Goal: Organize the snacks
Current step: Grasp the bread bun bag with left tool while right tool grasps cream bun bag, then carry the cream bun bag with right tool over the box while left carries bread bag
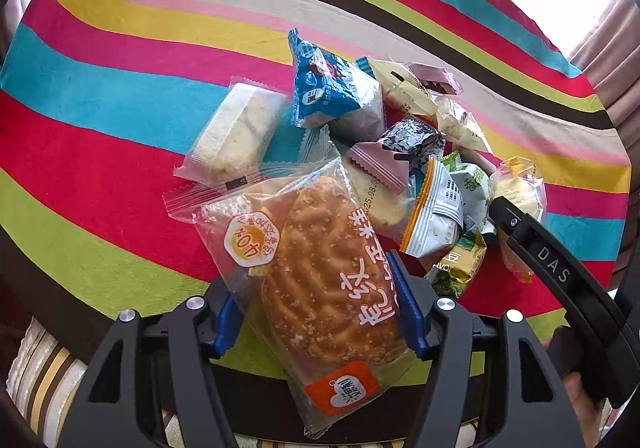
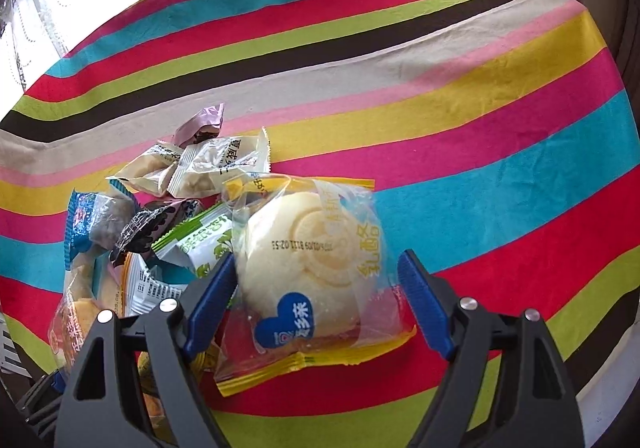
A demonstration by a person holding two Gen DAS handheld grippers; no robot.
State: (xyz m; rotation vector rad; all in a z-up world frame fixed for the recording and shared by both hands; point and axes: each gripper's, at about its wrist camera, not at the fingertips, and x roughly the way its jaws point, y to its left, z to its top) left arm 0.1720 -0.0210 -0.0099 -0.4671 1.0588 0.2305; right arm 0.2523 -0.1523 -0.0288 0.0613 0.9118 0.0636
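A: Which step is this? Both grippers seem to be on the snack pile [image 1: 400,151].

B: The pick-out, I'd judge. In the left wrist view the left gripper [image 1: 316,312] straddles the long bread packet [image 1: 320,272] at the lower middle of the frame. Its blue pads sit against the wrapper on both sides, jaws about half apart, so I read that as a grip on the packet.

A: And the other one?

B: The right gripper [image 2: 316,300] stands wide around the round cream bun packet [image 2: 312,272] at lower centre of its view. The left pad touches the wrapper; the right pad stands clear of it, so nothing is gripped yet (the film is loose there).

A: So what next?

B: Probably closing on the bun, then lifting each packet away from the heap without dragging neighbours; the green-and-white sachet [image 2: 200,244] lies just beside the left finger.

A: Room to set them down?

B: Plenty. The striped tablecloth [image 2: 480,127] is bare across the upper and right of the right view, and at left in the other. The table's edge runs close along the bottom of both frames.
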